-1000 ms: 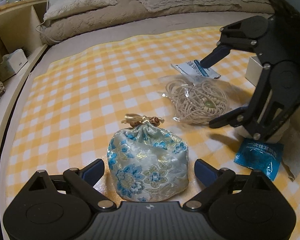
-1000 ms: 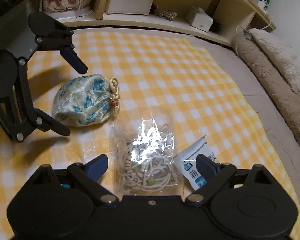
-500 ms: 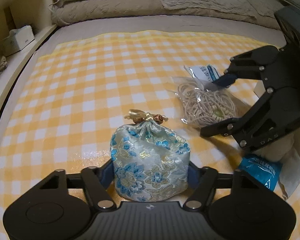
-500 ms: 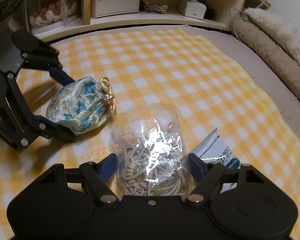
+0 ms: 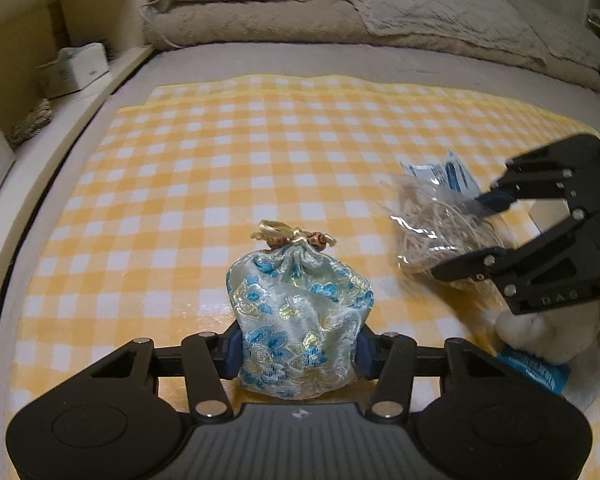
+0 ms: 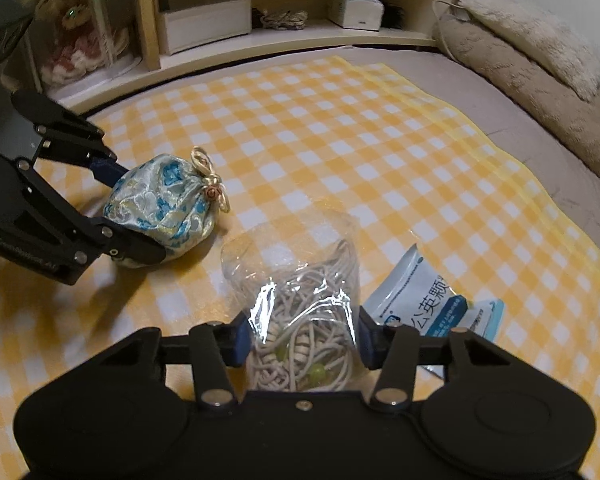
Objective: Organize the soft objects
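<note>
A blue-flowered silk drawstring pouch (image 5: 300,320) stands on the yellow checked cloth (image 5: 220,184). My left gripper (image 5: 298,350) is shut on its lower body; it also shows in the right wrist view (image 6: 132,216), with the pouch (image 6: 160,204) tilted between its fingers. A clear plastic bag of cream cord and beads (image 6: 304,320) is squeezed in my right gripper (image 6: 302,344). In the left wrist view the right gripper (image 5: 472,236) holds that bag (image 5: 432,228) raised off the cloth.
A white-and-blue sachet (image 6: 428,304) lies beside the cord bag. A blue packet (image 5: 532,372) and a white plush thing (image 5: 548,332) lie at the right. Pillows (image 5: 420,8) line the far side. Shelves with a tissue box (image 6: 356,10) and a storage box (image 6: 204,24) stand behind.
Both grippers have closed: the left on the pouch, the right on the cord bag. Both objects now sit tilted and lifted a little in the fingers.
</note>
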The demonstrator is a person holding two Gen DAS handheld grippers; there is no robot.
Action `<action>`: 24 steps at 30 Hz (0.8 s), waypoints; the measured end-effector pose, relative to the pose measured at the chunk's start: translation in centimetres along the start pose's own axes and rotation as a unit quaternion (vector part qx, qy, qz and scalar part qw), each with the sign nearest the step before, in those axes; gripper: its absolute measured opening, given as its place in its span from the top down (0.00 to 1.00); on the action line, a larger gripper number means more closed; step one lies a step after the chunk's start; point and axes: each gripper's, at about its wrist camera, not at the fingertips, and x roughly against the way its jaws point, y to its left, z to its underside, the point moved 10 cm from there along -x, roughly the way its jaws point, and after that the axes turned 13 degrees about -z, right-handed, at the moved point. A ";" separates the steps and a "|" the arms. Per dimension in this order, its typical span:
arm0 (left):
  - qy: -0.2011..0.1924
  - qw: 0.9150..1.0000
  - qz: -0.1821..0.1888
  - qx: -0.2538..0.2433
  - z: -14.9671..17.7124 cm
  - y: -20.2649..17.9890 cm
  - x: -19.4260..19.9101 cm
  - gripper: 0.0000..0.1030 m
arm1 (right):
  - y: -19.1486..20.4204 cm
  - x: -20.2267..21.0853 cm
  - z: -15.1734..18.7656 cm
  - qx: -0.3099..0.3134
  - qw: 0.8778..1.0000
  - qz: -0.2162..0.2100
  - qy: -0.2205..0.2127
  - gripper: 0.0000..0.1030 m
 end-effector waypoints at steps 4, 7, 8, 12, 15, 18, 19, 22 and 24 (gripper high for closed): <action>-0.010 1.000 -0.005 0.020 -0.5 0.5 1.0 0.49 | 0.6 0.7 -0.4 -0.006 1.000 0.014 -0.008 0.52; -0.018 0.999 -0.009 0.028 -0.7 0.7 1.8 0.49 | 1.0 1.5 -0.9 -0.020 0.999 0.022 -0.018 0.52; -0.021 0.999 -0.008 0.031 -0.8 0.7 2.1 0.49 | 1.0 1.9 -1.1 -0.026 0.999 0.026 -0.023 0.52; -0.033 0.999 -0.012 0.038 -1.2 0.9 3.5 0.49 | 1.4 3.6 -1.6 -0.037 0.998 0.040 -0.041 0.52; -0.041 0.998 -0.015 0.049 -1.3 1.1 4.6 0.49 | 1.5 5.2 -1.9 -0.057 0.995 0.056 -0.061 0.52; -0.050 0.997 -0.017 0.059 -1.5 1.3 5.9 0.49 | 1.6 6.9 -2.1 -0.076 0.991 0.066 -0.084 0.52; -0.054 0.996 -0.018 0.062 -1.6 1.3 6.4 0.49 | 1.7 7.6 -2.1 -0.083 0.990 0.071 -0.093 0.52; -0.063 0.995 -0.021 0.069 -1.7 1.3 7.8 0.49 | 2.0 9.5 -2.1 -0.094 0.986 0.084 -0.110 0.52; -0.069 0.995 -0.023 0.074 -1.7 1.3 8.6 0.49 | 2.3 10.4 -2.0 -0.100 0.984 0.085 -0.118 0.52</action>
